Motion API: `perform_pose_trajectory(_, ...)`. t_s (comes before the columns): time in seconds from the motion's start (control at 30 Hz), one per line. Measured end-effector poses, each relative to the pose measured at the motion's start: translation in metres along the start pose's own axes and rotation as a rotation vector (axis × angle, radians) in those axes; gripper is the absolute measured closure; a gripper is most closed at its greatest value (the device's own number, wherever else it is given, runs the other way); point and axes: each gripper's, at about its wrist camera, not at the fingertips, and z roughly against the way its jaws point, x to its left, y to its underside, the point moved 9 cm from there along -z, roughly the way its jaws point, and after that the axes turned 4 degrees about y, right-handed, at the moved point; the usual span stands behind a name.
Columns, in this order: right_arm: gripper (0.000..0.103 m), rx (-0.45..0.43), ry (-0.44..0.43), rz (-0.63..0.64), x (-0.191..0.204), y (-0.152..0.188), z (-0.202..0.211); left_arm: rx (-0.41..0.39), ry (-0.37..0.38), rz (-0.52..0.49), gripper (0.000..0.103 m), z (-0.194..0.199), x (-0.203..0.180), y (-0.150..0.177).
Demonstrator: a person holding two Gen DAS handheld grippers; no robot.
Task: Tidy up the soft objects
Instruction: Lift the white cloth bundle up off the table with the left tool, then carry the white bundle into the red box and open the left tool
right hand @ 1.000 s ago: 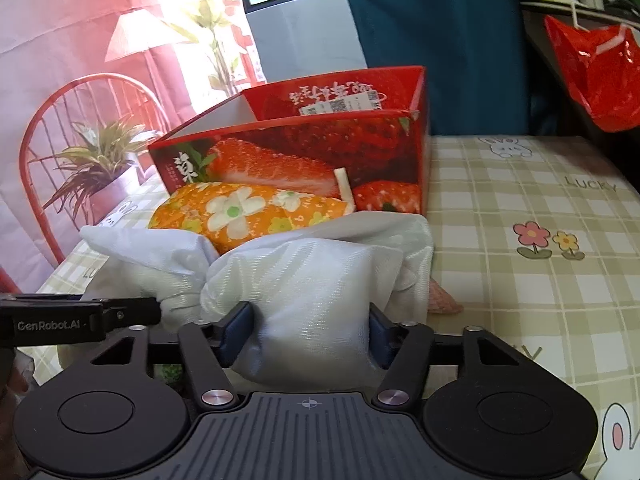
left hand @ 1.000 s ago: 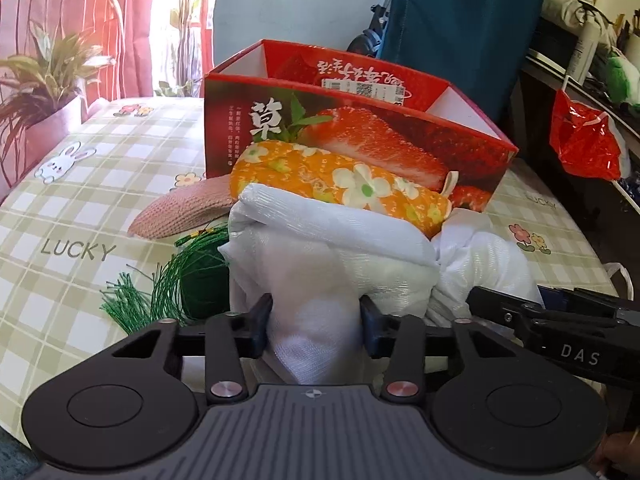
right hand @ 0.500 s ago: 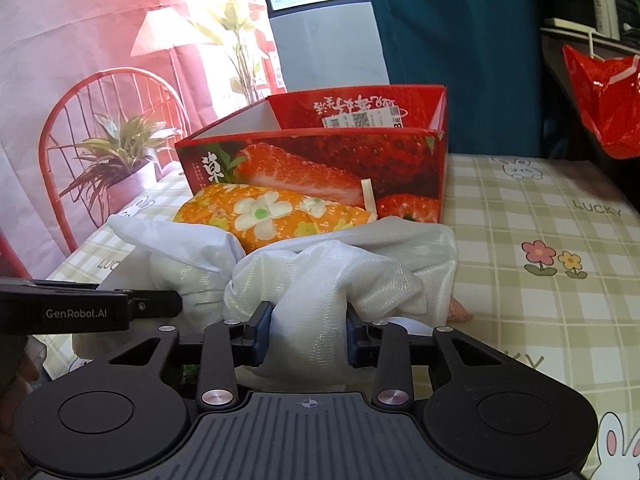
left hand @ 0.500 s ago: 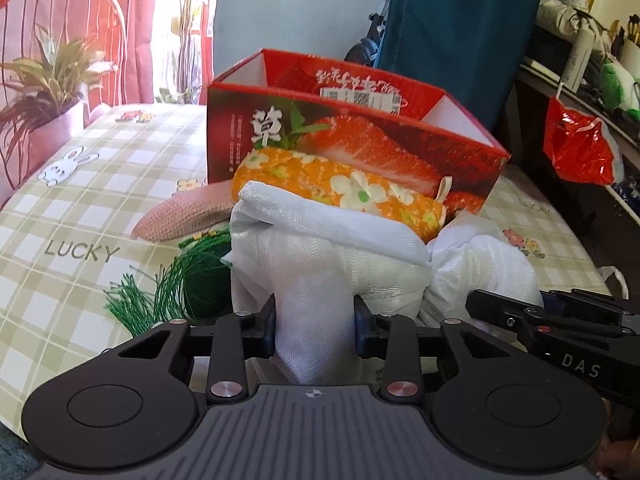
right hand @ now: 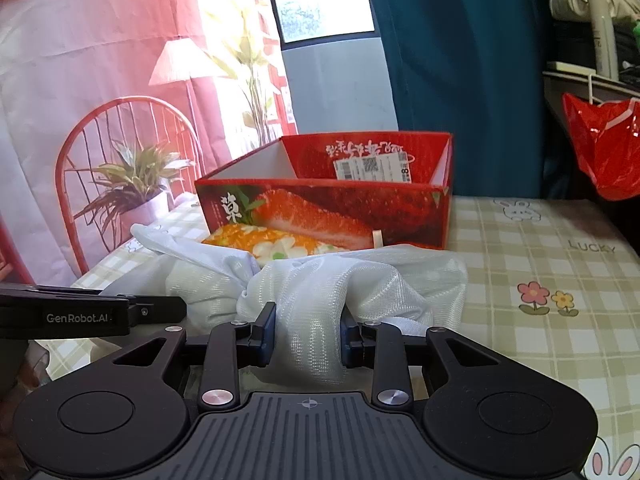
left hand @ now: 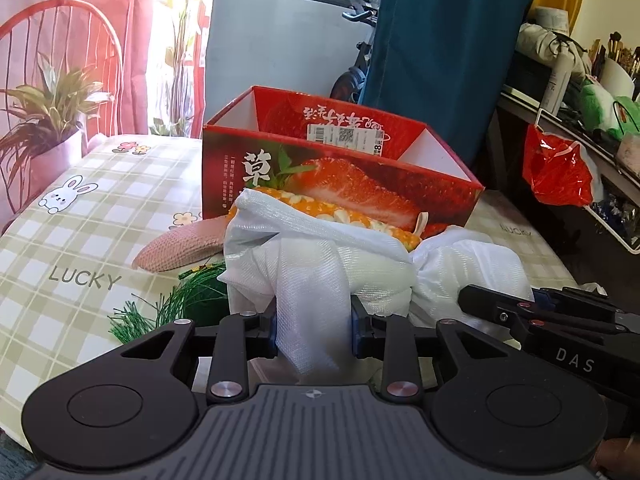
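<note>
Both jaws have just been closing: the left hand-held gripper (left hand: pixel 314 334) and right hand-held gripper (right hand: pixel 307 336) now pinch the white mesh bundle (left hand: pixel 320 276), lifting begins; the strawberry box (left hand: pixel 340 184) sits straight ahead.

white cloth (left hand: pixel 320 264): sheer, shiny mesh fabric, bunched and knotted in the middle, two puffed ends, lying across the table's near edge.
orange pouch (left hand: pixel 384 224): flowered, long and rounded, lying flat just behind the cloth, against the box front.
pink knit (left hand: pixel 180 246): flat, left of the pouch.
green tuft (left hand: pixel 192 300): grassy strands, partly under the cloth.
box (left hand: pixel 332 184): red, strawberry print, open top, upright.
</note>
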Motion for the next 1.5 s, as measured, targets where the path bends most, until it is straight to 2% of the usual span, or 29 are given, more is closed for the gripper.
perform_pose_trajectory(0.5, 0.076, -0.027, -0.004, 0.012, 0.003, -0.006, 0.005, -0.017, 0.024, 0.011, 0.070, 0.004, 0.001, -0.002)
perform_pose_trajectory(0.7, 0.077, -0.064, -0.011, 0.022, 0.006, -0.016, 0.013, -0.063, 0.038, 0.002, 0.071, 0.014, -0.002, -0.012)
perform_pose_trajectory(1.0, 0.080, -0.137, -0.031, 0.086, 0.018, -0.054, 0.027, -0.144, 0.074, 0.007, 0.075, 0.026, 0.003, -0.046)
perform_pose_trajectory(1.13, 0.080, -0.131, -0.031, 0.078, 0.016, -0.060, 0.026, -0.113, 0.093, 0.037, 0.077, 0.018, 0.005, -0.038)
perform_pose_trajectory(1.27, 0.081, -0.082, -0.022, 0.056, 0.013, -0.044, 0.015, -0.066, 0.100, 0.064, 0.078, 0.008, 0.009, -0.026)
perform_pose_trajectory(1.5, 0.082, -0.071, -0.018, 0.045, 0.013, -0.036, 0.011, -0.082, 0.101, 0.029, 0.084, 0.011, 0.008, -0.027)
